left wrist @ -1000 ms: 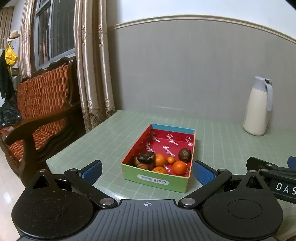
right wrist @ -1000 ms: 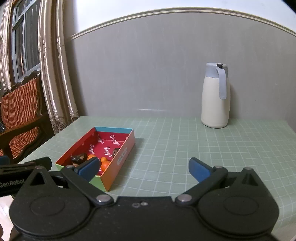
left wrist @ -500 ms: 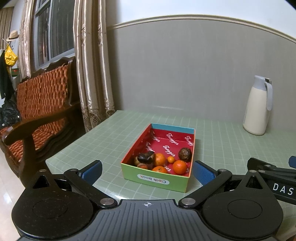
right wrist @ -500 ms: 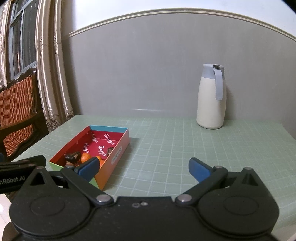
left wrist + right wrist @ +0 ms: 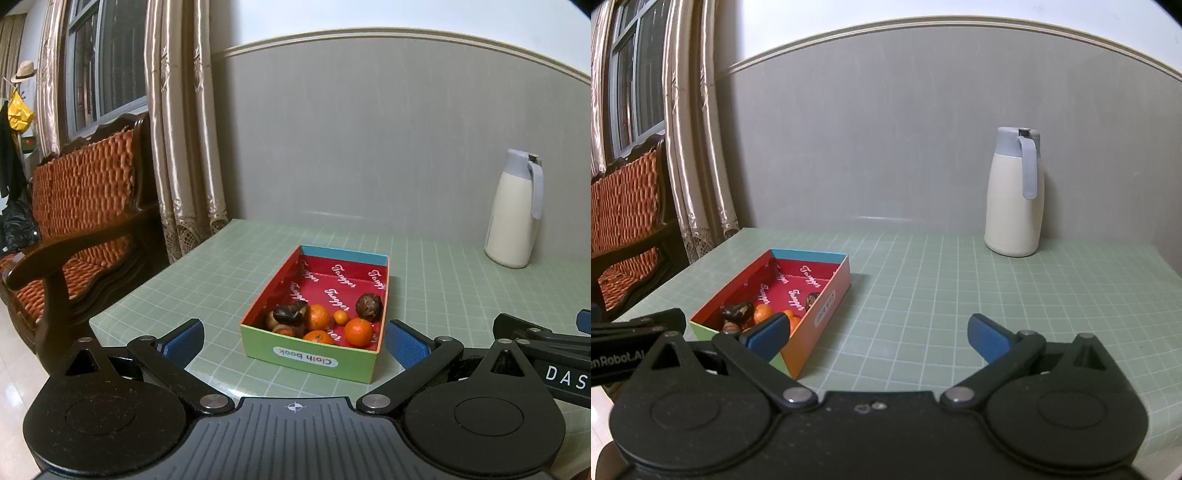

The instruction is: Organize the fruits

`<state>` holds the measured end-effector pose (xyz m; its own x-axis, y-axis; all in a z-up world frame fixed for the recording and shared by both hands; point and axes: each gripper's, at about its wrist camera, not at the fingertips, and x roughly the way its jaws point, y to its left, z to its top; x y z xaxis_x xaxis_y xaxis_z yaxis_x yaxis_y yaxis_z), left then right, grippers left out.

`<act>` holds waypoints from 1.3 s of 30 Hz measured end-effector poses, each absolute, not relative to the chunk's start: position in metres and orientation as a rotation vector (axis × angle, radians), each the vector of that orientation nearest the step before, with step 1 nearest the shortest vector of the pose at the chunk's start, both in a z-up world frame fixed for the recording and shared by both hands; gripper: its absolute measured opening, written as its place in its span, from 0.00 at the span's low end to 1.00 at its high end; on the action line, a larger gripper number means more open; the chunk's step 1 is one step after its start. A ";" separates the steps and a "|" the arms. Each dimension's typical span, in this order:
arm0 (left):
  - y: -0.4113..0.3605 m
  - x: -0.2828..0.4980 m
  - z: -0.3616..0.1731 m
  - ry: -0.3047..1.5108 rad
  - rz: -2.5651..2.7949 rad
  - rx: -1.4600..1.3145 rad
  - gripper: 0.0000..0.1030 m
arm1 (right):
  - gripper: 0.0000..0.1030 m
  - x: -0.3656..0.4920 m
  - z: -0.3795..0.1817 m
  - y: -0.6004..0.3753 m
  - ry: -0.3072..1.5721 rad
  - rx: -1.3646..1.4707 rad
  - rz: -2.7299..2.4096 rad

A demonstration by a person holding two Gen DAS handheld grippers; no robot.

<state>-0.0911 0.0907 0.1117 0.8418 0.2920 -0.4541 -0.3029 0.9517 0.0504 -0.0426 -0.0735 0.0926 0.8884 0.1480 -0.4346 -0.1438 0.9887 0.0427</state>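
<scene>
A green gridded desk [image 5: 229,280] is seen, with a white jug [image 5: 1014,199] stood near the wall. A box [image 5: 314,352] is set toward the desk's left edge; oranges [image 5: 359,331] and dark fruits [image 5: 368,306] are gathered at its near end. The left gripper [image 5: 293,338] and right gripper [image 5: 877,334] are held with fingers apart, empty.
</scene>
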 end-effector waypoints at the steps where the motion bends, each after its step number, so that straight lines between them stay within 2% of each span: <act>1: 0.090 -0.091 0.111 0.477 0.316 -0.020 1.00 | 1.00 -0.042 0.093 -0.074 0.453 0.009 0.153; 39: 0.094 -0.079 0.102 0.504 0.316 -0.009 1.00 | 1.00 -0.035 0.087 -0.069 0.465 0.002 0.165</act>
